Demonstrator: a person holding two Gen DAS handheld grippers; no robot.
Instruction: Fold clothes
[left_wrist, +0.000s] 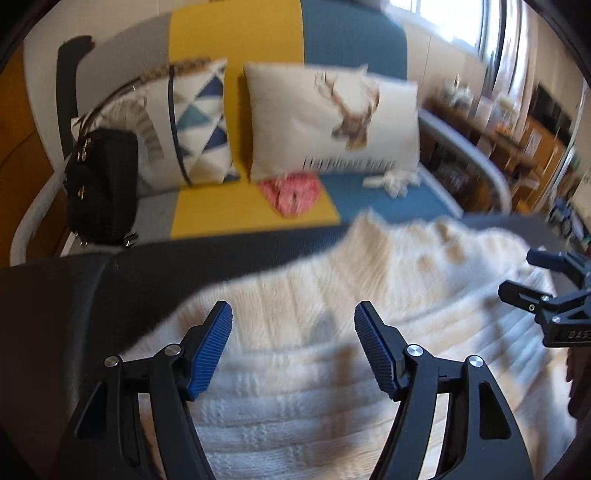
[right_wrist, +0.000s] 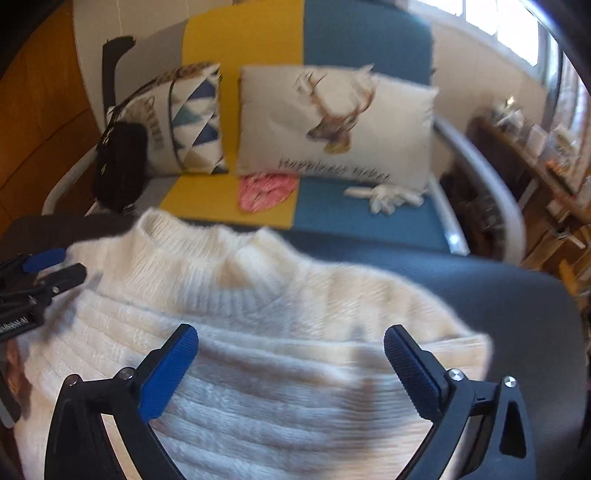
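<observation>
A cream knitted sweater (left_wrist: 332, 302) (right_wrist: 266, 306) lies folded on a dark grey padded surface (left_wrist: 92, 295) (right_wrist: 498, 295), its collar toward the sofa. My left gripper (left_wrist: 293, 314) hovers over the sweater's left part, jaws apart, nothing between the blue pads. My right gripper (right_wrist: 291, 339) hangs over the sweater's right part with its jaws wide apart and nothing between them. Each gripper shows at the edge of the other's view: the right gripper (left_wrist: 532, 277) at the right edge, the left gripper (right_wrist: 51, 266) at the left edge.
Behind the surface stands a grey, yellow and blue sofa (left_wrist: 258, 33) with a deer cushion (left_wrist: 332, 122), a triangle-pattern cushion (left_wrist: 195, 122), a black bag (left_wrist: 101, 184), a pink cloth (left_wrist: 291, 192) and white items (left_wrist: 391, 181). Shelves (left_wrist: 517, 140) fill the right.
</observation>
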